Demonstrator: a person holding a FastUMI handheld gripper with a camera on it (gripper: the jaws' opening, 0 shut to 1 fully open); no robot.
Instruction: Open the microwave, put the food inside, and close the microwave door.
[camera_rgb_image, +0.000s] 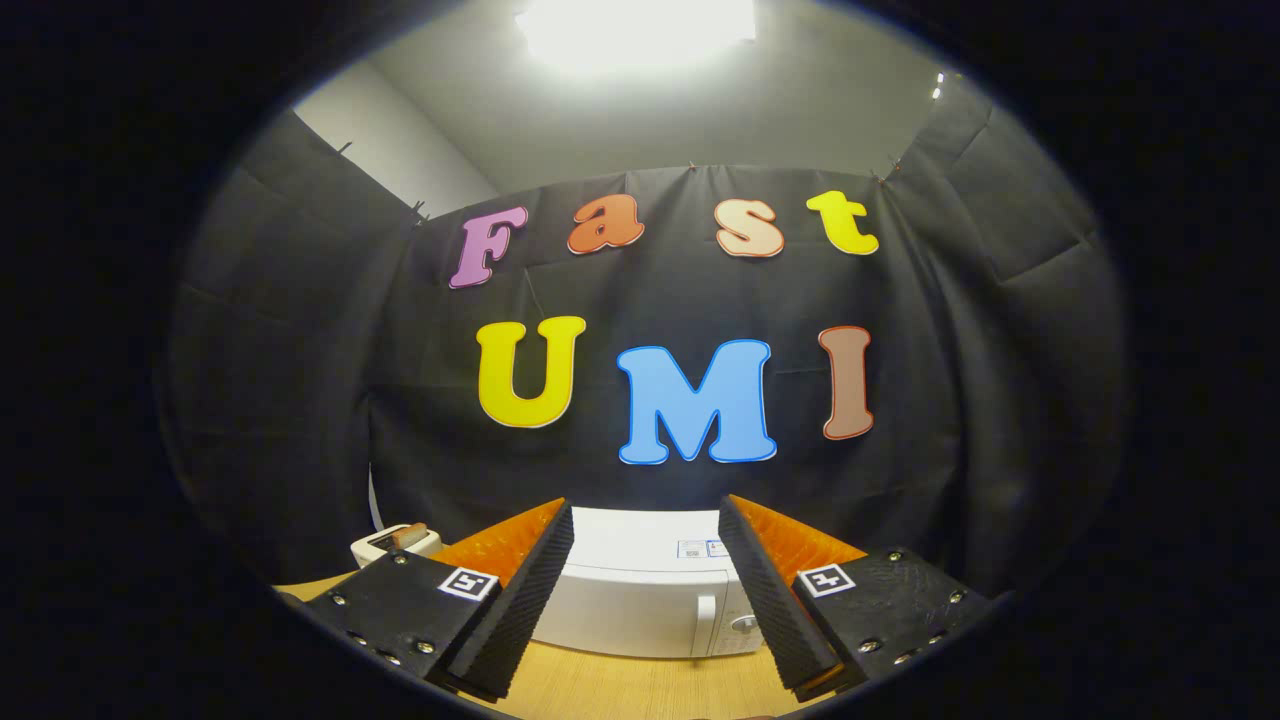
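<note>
Standing wide apart with nothing between them, the jaws of the gripper (645, 590) frame a white microwave (645, 590) — its door shut, handle and dial toward its right side — sitting on the wooden counter (620, 685) just beyond the fingers. Left of it sits a white toaster (395, 543) (bread in its slot).

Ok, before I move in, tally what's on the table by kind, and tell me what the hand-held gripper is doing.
Microwave: 1, white, door shut, beyond the fingers
Toaster: 1, white, beside the microwave, something brown in its slot
Total: 2 things on the wooden table
Hand-held gripper: open, fingers apart, holding nothing
</note>
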